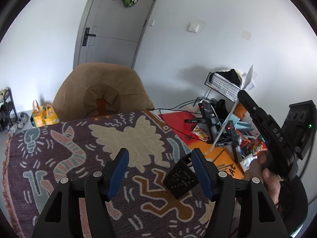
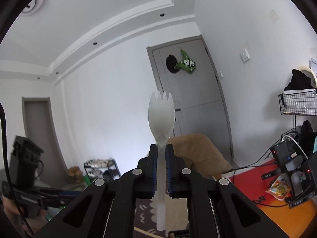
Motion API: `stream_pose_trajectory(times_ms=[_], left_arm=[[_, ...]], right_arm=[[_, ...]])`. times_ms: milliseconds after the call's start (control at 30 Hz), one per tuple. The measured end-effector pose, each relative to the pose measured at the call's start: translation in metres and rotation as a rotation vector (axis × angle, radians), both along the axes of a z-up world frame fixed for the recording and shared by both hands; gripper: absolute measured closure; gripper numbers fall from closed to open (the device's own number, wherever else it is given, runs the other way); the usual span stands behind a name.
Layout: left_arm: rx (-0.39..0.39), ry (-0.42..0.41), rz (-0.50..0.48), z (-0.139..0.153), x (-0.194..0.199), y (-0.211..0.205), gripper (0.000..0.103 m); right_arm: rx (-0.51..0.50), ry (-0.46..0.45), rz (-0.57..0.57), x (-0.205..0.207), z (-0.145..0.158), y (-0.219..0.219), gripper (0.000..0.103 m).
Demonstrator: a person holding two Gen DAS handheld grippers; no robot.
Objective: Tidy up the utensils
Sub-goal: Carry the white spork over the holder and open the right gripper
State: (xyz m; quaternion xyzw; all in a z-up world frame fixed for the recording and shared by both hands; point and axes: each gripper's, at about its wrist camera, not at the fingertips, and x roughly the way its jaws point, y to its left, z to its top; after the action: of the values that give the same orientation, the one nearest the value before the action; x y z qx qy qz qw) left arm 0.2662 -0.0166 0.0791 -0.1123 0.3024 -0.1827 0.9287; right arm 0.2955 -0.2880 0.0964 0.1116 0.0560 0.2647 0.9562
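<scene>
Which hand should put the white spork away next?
The right. Its gripper is already clamped on the spork, which sticks up between the pads. The left gripper is open and holds nothing above the patterned cloth.

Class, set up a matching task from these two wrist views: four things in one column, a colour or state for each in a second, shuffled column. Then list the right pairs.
Things
1. spork
2. left gripper
3. mesh holder
4. chair

Colour or state
A. brown, behind the table
B. black, lying on the patterned cloth
C. white, clamped upright in the right gripper
D. open, nothing between its pads

Pairs: 1-C, 2-D, 3-B, 4-A
</scene>
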Motion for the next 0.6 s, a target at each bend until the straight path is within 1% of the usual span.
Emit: stream_pose_trajectory(times_ms=[167, 267, 433, 533, 600], left_arm=[[-0.019, 0.014, 0.024, -0.01, -0.002, 0.017, 0.037], [-0.031, 0.024, 0.04, -0.017, -0.002, 0.028, 0.037], [-0.056, 0.038, 0.046, -0.025, 0.001, 0.035, 0.037], [-0.065, 0.042, 0.039, -0.028, 0.002, 0.033, 0.037], [-0.07, 0.041, 0.032, -0.028, 0.002, 0.031, 0.037]], right_arm=[[-0.08, 0.036, -0.013, 0.01, -0.017, 0.012, 0.093], [-0.123, 0.045, -0.015, 0.006, -0.022, 0.014, 0.093], [-0.205, 0.06, -0.007, -0.005, -0.016, 0.012, 0.094], [-0.257, 0.101, -0.01, -0.008, -0.014, 0.009, 0.094], [-0.278, 0.143, -0.008, -0.006, -0.013, 0.005, 0.094]])
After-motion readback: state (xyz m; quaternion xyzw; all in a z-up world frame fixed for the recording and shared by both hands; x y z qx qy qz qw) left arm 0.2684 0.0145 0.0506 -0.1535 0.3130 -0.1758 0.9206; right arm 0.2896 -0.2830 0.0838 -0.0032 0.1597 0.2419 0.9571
